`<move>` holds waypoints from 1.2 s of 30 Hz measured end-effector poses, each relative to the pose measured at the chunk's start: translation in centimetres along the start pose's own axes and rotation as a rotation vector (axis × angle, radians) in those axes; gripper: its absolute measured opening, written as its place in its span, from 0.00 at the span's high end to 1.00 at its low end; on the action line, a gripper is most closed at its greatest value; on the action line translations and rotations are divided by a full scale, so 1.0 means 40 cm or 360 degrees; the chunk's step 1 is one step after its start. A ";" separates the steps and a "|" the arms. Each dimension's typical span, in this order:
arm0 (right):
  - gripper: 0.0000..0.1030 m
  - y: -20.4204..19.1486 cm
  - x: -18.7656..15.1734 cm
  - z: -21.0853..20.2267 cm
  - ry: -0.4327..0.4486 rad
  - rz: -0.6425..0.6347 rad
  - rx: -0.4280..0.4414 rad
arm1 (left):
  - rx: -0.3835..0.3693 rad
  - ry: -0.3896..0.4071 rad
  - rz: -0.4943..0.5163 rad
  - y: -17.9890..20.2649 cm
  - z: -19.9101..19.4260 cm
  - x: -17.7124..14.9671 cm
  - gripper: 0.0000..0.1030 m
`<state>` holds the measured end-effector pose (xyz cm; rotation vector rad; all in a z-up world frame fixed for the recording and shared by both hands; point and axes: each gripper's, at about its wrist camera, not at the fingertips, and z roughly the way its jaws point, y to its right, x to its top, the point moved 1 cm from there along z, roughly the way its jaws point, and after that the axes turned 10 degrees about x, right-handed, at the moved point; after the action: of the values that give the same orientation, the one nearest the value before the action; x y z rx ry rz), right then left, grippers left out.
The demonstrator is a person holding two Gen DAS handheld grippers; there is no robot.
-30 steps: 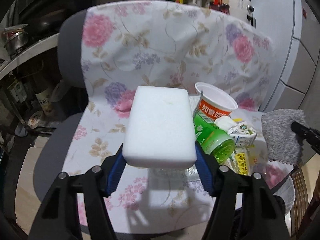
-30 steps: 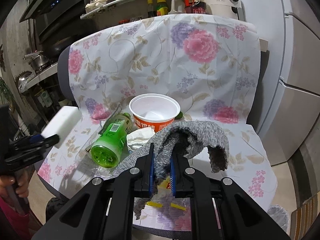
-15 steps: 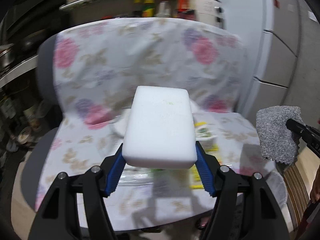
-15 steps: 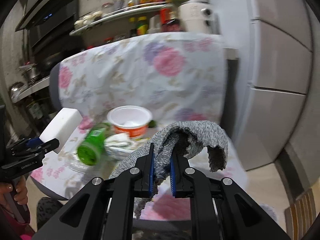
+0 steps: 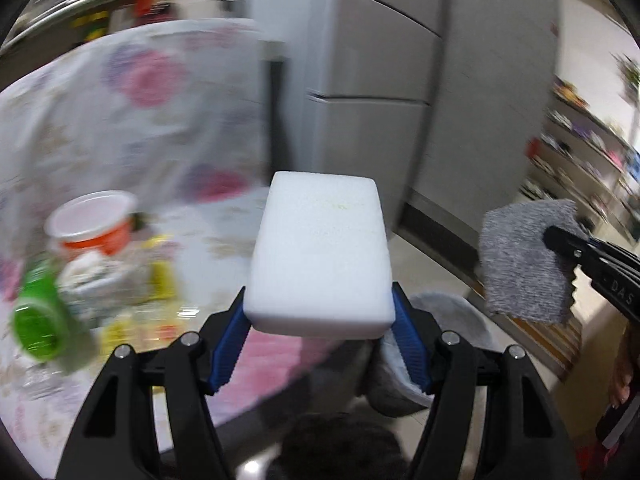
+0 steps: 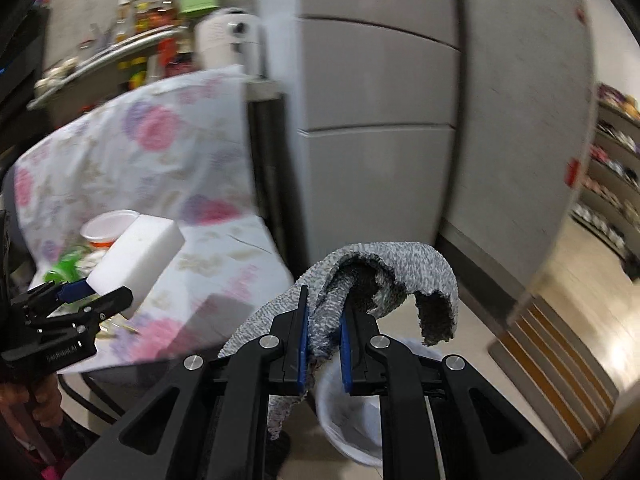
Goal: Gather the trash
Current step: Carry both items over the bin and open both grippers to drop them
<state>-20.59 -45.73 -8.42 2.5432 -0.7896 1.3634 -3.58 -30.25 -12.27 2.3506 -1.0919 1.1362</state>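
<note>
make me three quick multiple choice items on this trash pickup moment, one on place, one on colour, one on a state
1. Where is the orange-sided cup?
A. on the flowered chair cover
B. on the floor
C. in a gripper

2. What colour is the block in the left gripper?
A. green
B. white
C. grey

3. What is the right gripper doing?
A. open, empty
B. shut on the block
C. shut on the grey cloth

Answers: 1 A, it sits on the flowered chair cover among other litter; 2 B, the block is plain white; 3 C, the pads pinch the grey cloth.
</note>
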 end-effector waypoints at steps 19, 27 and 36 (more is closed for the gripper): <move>0.81 0.310 -0.153 0.128 -0.0207 0.0276 -0.0119 | -0.0232 -0.0131 0.0341 0.350 0.243 -0.001 0.28; 0.53 0.364 -0.155 0.167 -0.0200 0.0370 -0.0116 | -0.0240 -0.0148 0.0288 0.336 0.271 0.016 0.19; 0.50 0.314 -0.080 0.093 -0.0171 0.0244 -0.0063 | -0.0145 -0.0074 0.0190 0.242 0.209 0.039 0.19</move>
<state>-25.77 -56.54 -14.58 2.5901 -1.0395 1.2464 -5.75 -42.08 -16.84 2.2793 -1.2873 1.0525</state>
